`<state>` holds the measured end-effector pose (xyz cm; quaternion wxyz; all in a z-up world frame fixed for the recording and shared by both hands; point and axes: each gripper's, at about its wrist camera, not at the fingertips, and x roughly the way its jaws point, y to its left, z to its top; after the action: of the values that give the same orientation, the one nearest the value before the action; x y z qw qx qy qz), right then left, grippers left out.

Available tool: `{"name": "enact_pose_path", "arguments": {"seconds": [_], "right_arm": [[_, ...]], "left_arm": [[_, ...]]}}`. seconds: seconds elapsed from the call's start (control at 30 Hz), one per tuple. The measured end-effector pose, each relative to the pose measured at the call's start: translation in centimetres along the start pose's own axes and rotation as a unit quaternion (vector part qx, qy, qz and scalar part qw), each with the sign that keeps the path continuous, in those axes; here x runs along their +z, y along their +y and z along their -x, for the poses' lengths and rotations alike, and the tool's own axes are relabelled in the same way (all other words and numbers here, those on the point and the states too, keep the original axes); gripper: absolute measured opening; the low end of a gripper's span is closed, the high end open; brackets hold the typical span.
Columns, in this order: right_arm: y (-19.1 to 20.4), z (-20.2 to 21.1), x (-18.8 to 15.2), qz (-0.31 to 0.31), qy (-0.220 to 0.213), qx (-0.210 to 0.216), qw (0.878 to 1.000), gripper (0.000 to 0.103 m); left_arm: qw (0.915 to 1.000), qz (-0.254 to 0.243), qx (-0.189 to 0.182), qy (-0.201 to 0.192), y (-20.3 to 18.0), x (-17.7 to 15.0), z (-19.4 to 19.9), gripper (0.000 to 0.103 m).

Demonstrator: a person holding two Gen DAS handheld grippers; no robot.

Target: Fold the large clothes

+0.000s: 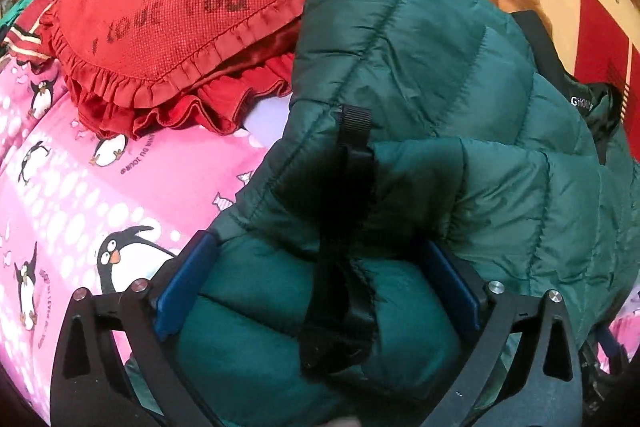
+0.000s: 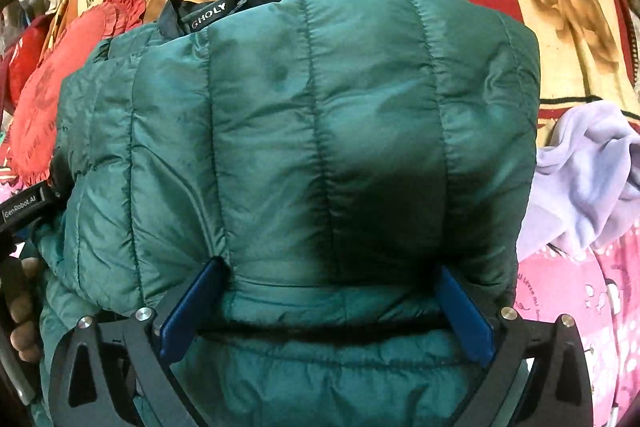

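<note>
Covering the bed at nine o'clock, a pink penguin-print sheet [image 1: 120, 187] carries a red frilled cushion [image 1: 168, 11]; the dark green quilted puffer jacket [image 2: 312, 131] lies centre, bunched between both wide-spread grippers, left gripper [image 1: 320, 291] and right gripper [image 2: 328, 311], with a lilac cloth [image 2: 588, 163] at three o'clock.

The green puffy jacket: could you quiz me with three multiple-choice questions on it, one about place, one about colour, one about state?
1. The red frilled cushion lies where?
A. on the jacket
B. beside it on the penguin sheet
C. on the floor

2. The collar label is:
A. black
B. yellow
C. white

3. The green jacket is:
A. on a hanger
B. bunched in folded layers
C. spread flat

Answers: B, its frill rests on the pink sheet; A, black with pale lettering; B, padded layers overlap between each hand-held gripper's blue fingers.
</note>
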<state>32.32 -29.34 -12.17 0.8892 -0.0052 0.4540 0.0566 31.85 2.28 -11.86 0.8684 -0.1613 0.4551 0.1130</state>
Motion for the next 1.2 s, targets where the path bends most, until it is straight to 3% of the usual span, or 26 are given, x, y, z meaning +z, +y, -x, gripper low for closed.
{"name": "enact_pose_path", "arguments": {"seconds": [0.13,0.3,0.47,0.6,0.67,0.77,0.97,1.1,1.2], "right_arm": [[0.2,0.0,0.0,0.004,0.0,-0.006,1.0,0.103],[0.2,0.5,0.2,0.003,0.007,0.0,1.0,0.103],[-1.7,6.3,-0.9,-0.049,-0.011,0.018,0.999,0.103],[-2.9,11.3,-4.8,-0.048,-0.049,0.016,0.998,0.103],[-3.4,12.7,-7.2,-0.044,-0.05,0.01,0.998,0.103],[-4.7,14.1,-11.0,-0.04,-0.038,0.004,0.998,0.103],[-6.9,14.5,-15.8,-0.024,0.023,0.013,0.999,0.103],[-8.1,15.0,-17.5,-0.014,0.037,-0.016,0.999,0.103],[-9.8,15.6,-18.4,-0.043,0.038,0.017,0.998,0.103]], "left_arm": [[1.0,-0.001,-0.002,-0.003,0.1,0.0,-0.1,0.102],[0.9994,0.007,-0.031,0.014,1.4,-0.2,-0.1,0.102],[0.9979,0.017,-0.062,-0.002,5.9,0.5,4.0,0.102],[0.995,-0.074,-0.059,-0.032,8.8,-0.4,8.3,0.102],[0.9898,-0.126,-0.051,-0.045,10.4,-1.7,10.4,0.102],[0.9847,-0.157,-0.051,-0.055,12.1,-4.1,12.4,0.102],[0.9837,-0.165,-0.064,-0.027,15.2,-8.1,12.7,0.102],[0.9838,-0.162,-0.076,-0.002,15.6,-9.8,12.3,0.102],[0.9828,-0.15,-0.102,0.035,16.2,-10.8,11.0,0.102]]}}
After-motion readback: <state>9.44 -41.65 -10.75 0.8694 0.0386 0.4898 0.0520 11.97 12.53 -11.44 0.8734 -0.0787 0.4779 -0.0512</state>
